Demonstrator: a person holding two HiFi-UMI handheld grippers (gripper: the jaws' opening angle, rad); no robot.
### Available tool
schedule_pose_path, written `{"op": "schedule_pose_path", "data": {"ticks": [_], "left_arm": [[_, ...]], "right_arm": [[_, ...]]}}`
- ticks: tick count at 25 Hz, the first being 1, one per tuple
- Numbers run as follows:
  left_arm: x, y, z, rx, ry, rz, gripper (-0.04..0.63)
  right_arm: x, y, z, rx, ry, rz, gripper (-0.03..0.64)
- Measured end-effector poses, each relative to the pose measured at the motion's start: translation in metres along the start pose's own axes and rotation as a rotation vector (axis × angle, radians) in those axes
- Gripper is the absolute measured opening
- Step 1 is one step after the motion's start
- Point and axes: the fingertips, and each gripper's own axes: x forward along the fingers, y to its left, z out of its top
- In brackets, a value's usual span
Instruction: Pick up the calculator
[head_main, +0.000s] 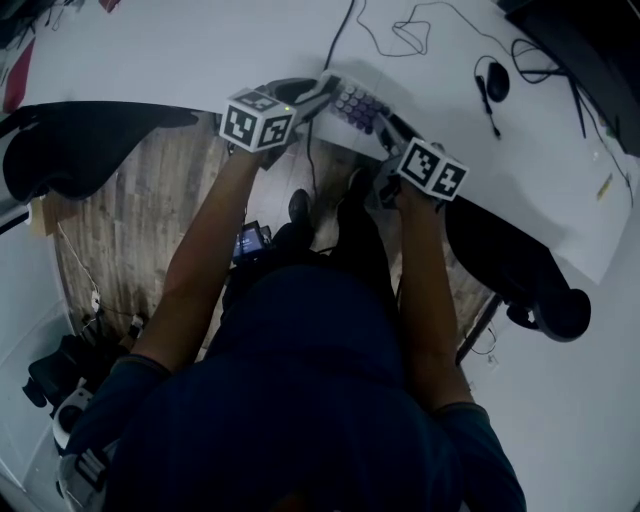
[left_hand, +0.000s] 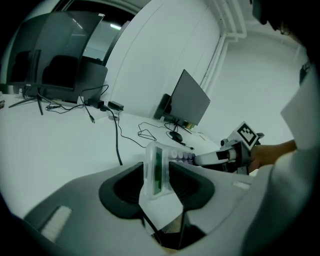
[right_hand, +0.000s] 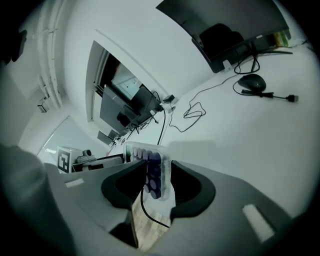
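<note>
Seen from above, a person stands at the near edge of a white desk (head_main: 180, 55), both forearms reaching forward over a wooden floor (head_main: 130, 220).

At left, the left gripper (head_main: 322, 93) has its jaws closed narrow on one end of the calculator (head_main: 356, 103). In the left gripper view that end, with its green display strip, stands on edge between the 2 dark jaw pads of the left gripper (left_hand: 156, 184). The calculator (left_hand: 156, 170) sits right at the desk's rim, and floor shows in the gap below it. No view shows whether it touches the desk.

A black cable (head_main: 338, 40) runs across the desk and drops over the edge just beside the calculator. Behind it the desk is mostly open white surface.

At right, the right gripper (head_main: 386, 124) clamps the opposite end. In the right gripper view the purple keys of the calculator (right_hand: 153, 170) fill the narrow gap between the jaws of the right gripper (right_hand: 152, 189).

Further right lies a dark mouse (head_main: 497, 80) with looped wires. The person's head and shoulders hide the floor below.
</note>
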Motion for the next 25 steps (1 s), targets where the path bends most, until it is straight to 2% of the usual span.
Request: {"op": "schedule_pose_path", "data": {"ticks": [10,25], "left_arm": [[-0.040,-0.025,0.061,0.063,-0.152,-0.006,0.147],[-0.117,-0.063,0.139,0.180,-0.356,0.005,0.155]], "right_arm": [[-0.031,0.044,0.051,-0.134,-0.111,0.023,0.156],[-0.094,0.148,0.121,-0.365,-0.297,0.088,0.156]]}}
